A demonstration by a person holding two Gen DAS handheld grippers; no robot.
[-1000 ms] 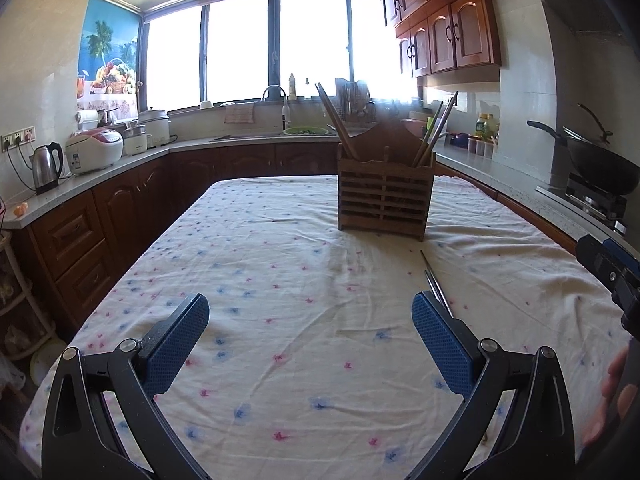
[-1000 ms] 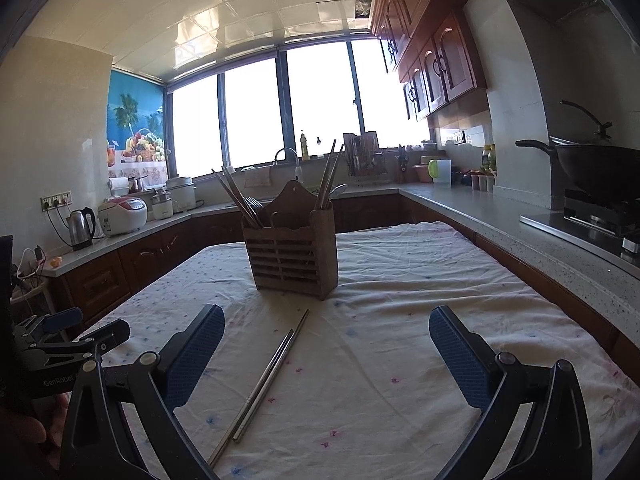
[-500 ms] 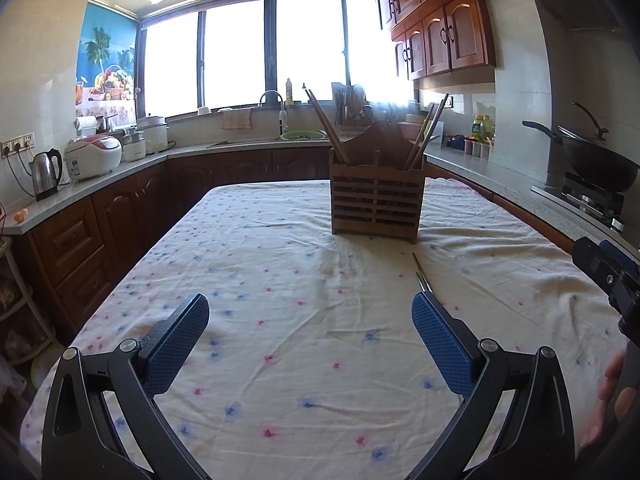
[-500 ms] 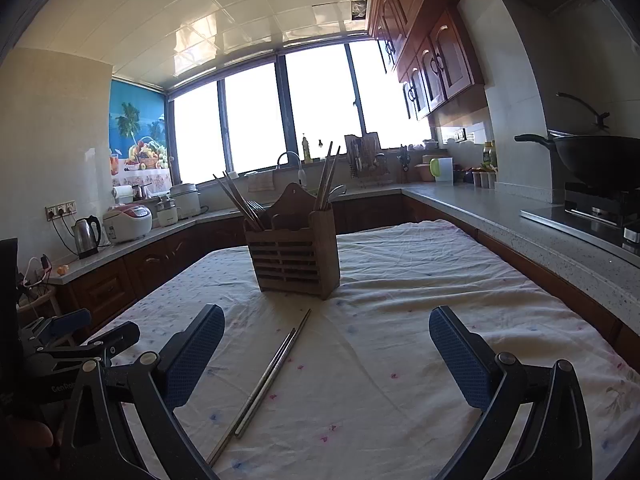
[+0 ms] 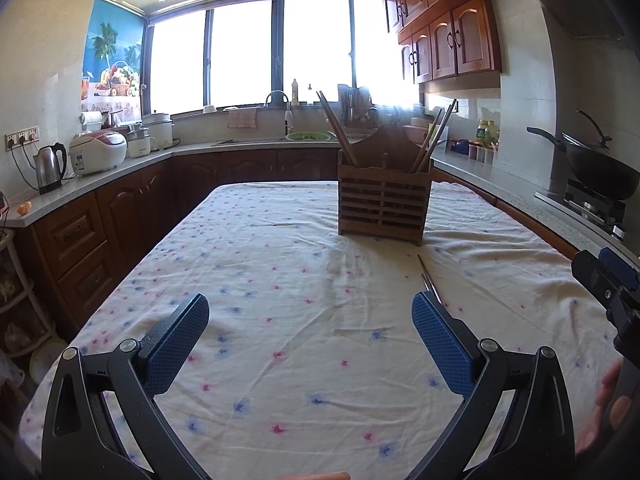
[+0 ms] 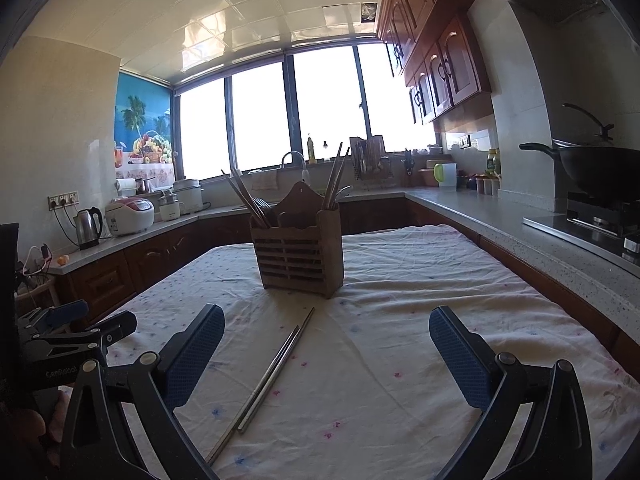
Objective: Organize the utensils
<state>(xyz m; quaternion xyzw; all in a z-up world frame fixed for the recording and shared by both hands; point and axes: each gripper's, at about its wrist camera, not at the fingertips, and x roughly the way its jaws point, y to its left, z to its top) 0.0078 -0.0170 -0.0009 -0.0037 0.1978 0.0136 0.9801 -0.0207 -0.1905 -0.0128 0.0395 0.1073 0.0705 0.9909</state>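
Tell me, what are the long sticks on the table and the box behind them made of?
Chopsticks: probably metal, maybe steel; they look grey and shiny in the light. Box: looks like wood or bamboo, brown, matte, with slats cut across its front.

We see a surface (image 6: 420,300) draped in a wrinkled white cloth (image 5: 280,320) dotted with small pink and blue flowers. On it stands a slatted wooden utensil holder (image 6: 298,258), and just in front of that lie metal chopsticks (image 6: 272,372), side by side.
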